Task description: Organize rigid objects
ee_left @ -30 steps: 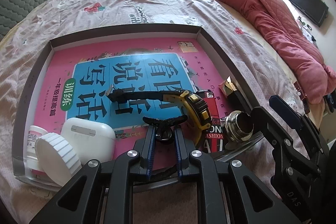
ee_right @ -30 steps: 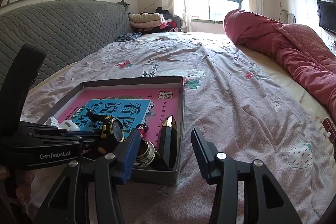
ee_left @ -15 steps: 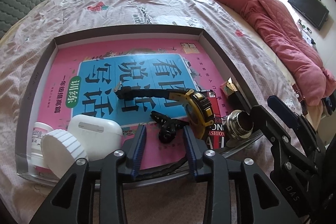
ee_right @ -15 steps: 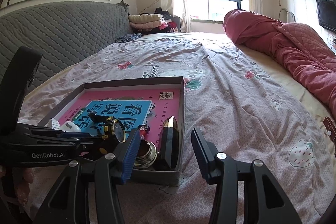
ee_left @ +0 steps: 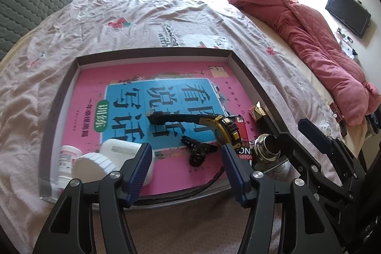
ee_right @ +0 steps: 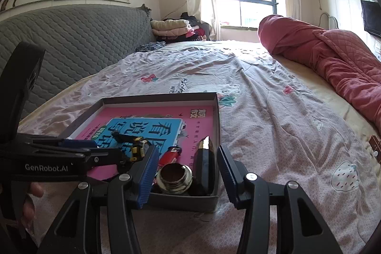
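Released since a second ago: left gripper (ee_left: 187,164) had its jaws clenched on the black clip (ee_left: 198,151), now jaws opening, nothing pressed. Clip lies free on the pink book (ee_left: 95,77) in the tray (ee_left: 152,52), just ahead at 12 o'clock. Watch (ee_left: 221,125) at 1 o'clock, white case (ee_left: 119,146) at 10. Right gripper (ee_right: 187,171) unchanged, jaws apart, empty, over the metal ring (ee_right: 175,176).

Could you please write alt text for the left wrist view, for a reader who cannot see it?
The left claw is opening over a shallow grey box on a bed, with a small black clip lying loose on the pink book between its fingers. A yellow-and-black watch, white case and white-capped bottle also lie inside.
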